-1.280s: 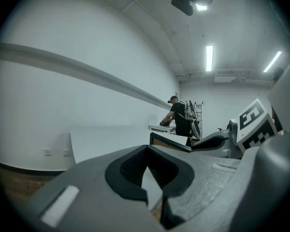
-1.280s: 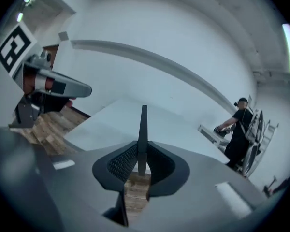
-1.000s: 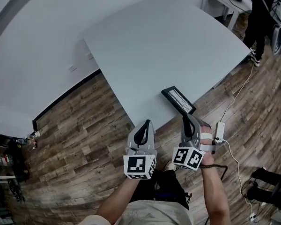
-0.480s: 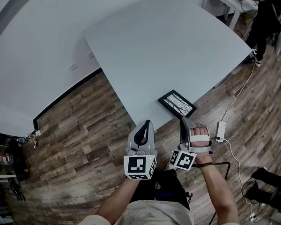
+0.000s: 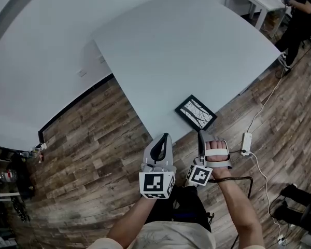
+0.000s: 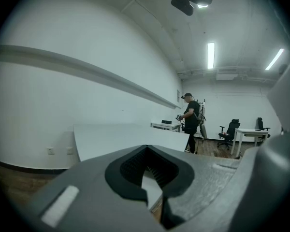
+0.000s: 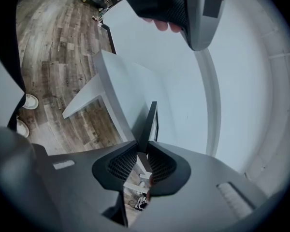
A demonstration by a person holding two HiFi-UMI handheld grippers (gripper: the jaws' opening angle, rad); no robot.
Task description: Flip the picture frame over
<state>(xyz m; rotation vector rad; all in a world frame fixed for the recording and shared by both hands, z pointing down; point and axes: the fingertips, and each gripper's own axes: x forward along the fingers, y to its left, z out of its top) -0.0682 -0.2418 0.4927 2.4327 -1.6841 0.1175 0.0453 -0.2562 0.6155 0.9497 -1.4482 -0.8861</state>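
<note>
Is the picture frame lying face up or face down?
Face up: the frame lies flat on the table, its picture showing.

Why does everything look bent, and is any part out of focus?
Head view: the wide lens bends the table edges. Left gripper view: dark rounded corners, a glaring ceiling light, the left claw blurred up close. Right gripper view: same bulge; the picture frame is crisp.
</note>
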